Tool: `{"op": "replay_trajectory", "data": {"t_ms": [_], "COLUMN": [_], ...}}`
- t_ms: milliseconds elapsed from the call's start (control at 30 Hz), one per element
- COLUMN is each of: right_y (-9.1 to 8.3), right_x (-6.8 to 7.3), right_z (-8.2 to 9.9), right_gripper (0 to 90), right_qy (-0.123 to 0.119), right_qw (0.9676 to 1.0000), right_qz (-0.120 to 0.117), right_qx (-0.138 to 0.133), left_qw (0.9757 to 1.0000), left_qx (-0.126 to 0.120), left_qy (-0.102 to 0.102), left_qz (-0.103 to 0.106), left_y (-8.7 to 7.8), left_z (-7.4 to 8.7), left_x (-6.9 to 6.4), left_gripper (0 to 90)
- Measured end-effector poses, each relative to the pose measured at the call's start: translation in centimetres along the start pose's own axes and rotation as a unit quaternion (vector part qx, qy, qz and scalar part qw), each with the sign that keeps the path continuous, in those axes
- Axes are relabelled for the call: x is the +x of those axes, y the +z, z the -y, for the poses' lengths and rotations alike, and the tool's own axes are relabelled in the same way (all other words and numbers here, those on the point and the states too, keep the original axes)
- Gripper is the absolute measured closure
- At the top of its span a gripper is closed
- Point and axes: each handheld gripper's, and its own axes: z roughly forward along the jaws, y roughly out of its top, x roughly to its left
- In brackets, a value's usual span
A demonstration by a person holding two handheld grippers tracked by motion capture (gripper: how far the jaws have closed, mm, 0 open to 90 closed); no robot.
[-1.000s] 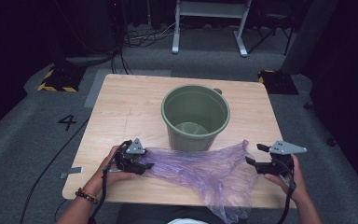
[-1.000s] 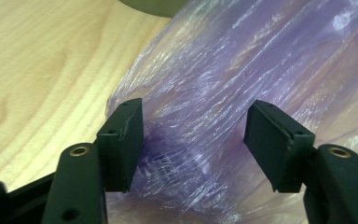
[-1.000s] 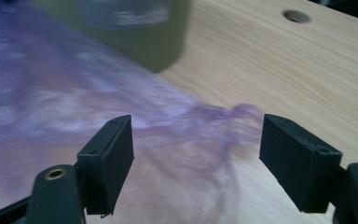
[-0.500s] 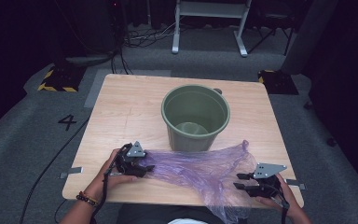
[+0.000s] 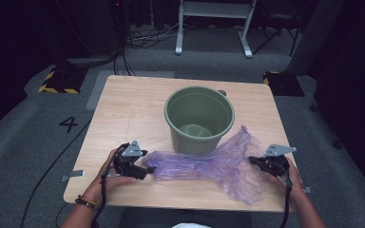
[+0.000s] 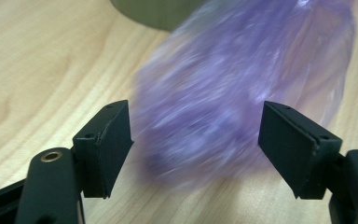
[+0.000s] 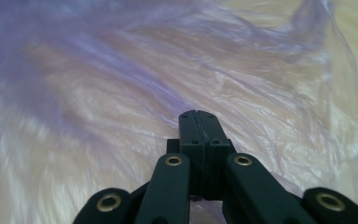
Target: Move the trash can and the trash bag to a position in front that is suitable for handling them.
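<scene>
A crumpled purple plastic bag [image 5: 204, 164] lies on the wooden table [image 5: 133, 109] in front of a green bucket [image 5: 197, 141]. My left gripper [image 5: 148, 169] is at the bag's left end. In the left gripper view its jaws [image 6: 196, 149] stand wide and have just been opening. The blurred bag end [image 6: 223, 93] sits between them, clear of both pads. My right gripper [image 5: 253, 160] is at the bag's right side. Its jaws [image 7: 199, 117] have just closed, and creases in the film [image 7: 121, 93] run to the shut tips.
The bucket stands upright mid-table, and something pale lies at its bottom. The table's front edge [image 5: 171, 205] is close to both hands. Past the table are grey floor, a trailing cable [image 5: 52, 166] and a white stand [image 5: 214, 23].
My right hand dipped toward the front edge, then came back up to the bag's right side with its jaws shut. The bag's hanging part now lies on the table. The left hand stayed put.
</scene>
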Motion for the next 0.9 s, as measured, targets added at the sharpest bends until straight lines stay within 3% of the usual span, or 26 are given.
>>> {"op": "replay_trajectory", "data": {"t_ms": [67, 100, 200, 233, 300, 333, 367, 400, 433, 467, 567, 600, 633, 667, 733, 833, 900], "right_y": [0.5, 0.8, 1.2, 1.2, 0.7, 0.2, 0.2, -1.5, -1.5, -3.0, -4.3, -5.4, -5.4, -5.8, -5.6, -4.8, -3.9], "right_x": [-1.3, -2.1, -4.0, -4.5, -4.8, -4.9, -4.9, -4.7, -4.7, -3.7, -2.1, 0.2, 0.2, 2.2, 4.2, 6.8, 8.1], "right_z": [-0.5, -0.8, -1.8, -2.4, -3.0, -3.3, -3.3, -3.6, -3.6, -3.8, -3.8, -3.6, -3.6, -3.4, -3.2, -3.1, -3.1], "right_gripper": [89.4, 84.9, 65.6, 53.8, 43.6, 41.6, 41.6, 36.5, 36.5, 34.9, 34.8, 34.2, 34.2, 33.9, 32.2, 28.9, 26.5], "right_qy": [-0.002, 0.004, 0.036, 0.045, 0.055, 0.062, 0.062, 0.078, 0.078, 0.087, 0.082, 0.072, 0.072, 0.07, 0.078, 0.073, 0.077], "right_qw": [0.9996, 0.9989, 0.9953, 0.9932, 0.9895, 0.9874, 0.9874, 0.982, 0.982, 0.9806, 0.9816, 0.9844, 0.9844, 0.9882, 0.9904, 0.993, 0.9931], "right_qz": [0.028, 0.046, 0.09, 0.107, 0.134, 0.146, 0.146, 0.167, 0.167, 0.162, 0.147, 0.122, 0.122, 0.084, 0.055, 0.026, 0.007], "right_qx": [0.008, 0.01, 0.005, 0.006, 0.007, -0.004, -0.004, -0.042, -0.042, -0.067, -0.091, -0.104, -0.104, -0.107, -0.101, -0.089, -0.089], "left_qw": [0.9999, 0.9999, 0.9998, 0.9998, 0.9995, 0.9993, 0.9993, 0.9991, 0.9991, 0.9985, 0.9979, 0.9975, 0.9973, 0.9965, 0.9952, 0.9945, 0.9941], "left_qx": [-0.007, -0.007, 0.003, 0.007, 0.016, 0.018, 0.018, 0.016, 0.016, 0.015, 0.017, 0.02, 0.021, 0.023, 0.029, 0.035, 0.036], "left_qy": [-0.007, -0.007, -0.012, -0.008, 0.002, 0.006, 0.006, 0.009, 0.009, 0.01, 0.02, 0.022, 0.025, 0.025, 0.03, 0.04, 0.041], "left_qz": [0.004, 0.004, 0.017, 0.019, 0.027, 0.031, 0.031, 0.039, 0.039, 0.052, 0.06, 0.063, 0.067, 0.077, 0.089, 0.09, 0.094], "left_y": [-0.4, -0.4, 0.1, 0.3, 0.8, 1.0, 1.0, 1.4, 1.4, 1.7, 2.2, 2.4, 2.6, 2.9, 3.7, 4.3, 4.5], "left_z": [0.2, 0.2, 0.4, 0.4, 0.1, 0.0, 0.0, -0.2, -0.2, -0.5, -0.7, -0.7, -0.8, -0.8, -1.0, -1.3, -1.4], "left_x": [0.3, 0.3, 0.3, 0.1, -0.5, -0.8, -0.8, -1.4, -1.4, -2.0, -2.7, -3.0, -3.2, -3.5, -4.3, -5.2, -5.5], "left_gripper": [25.9, 26.3, 26.7, 26.8, 26.8, 26.8, 26.8, 26.8, 26.9, 27.7, 28.5, 31.3, 31.3, 32.0, 33.6, 35.1, 35.5]}}
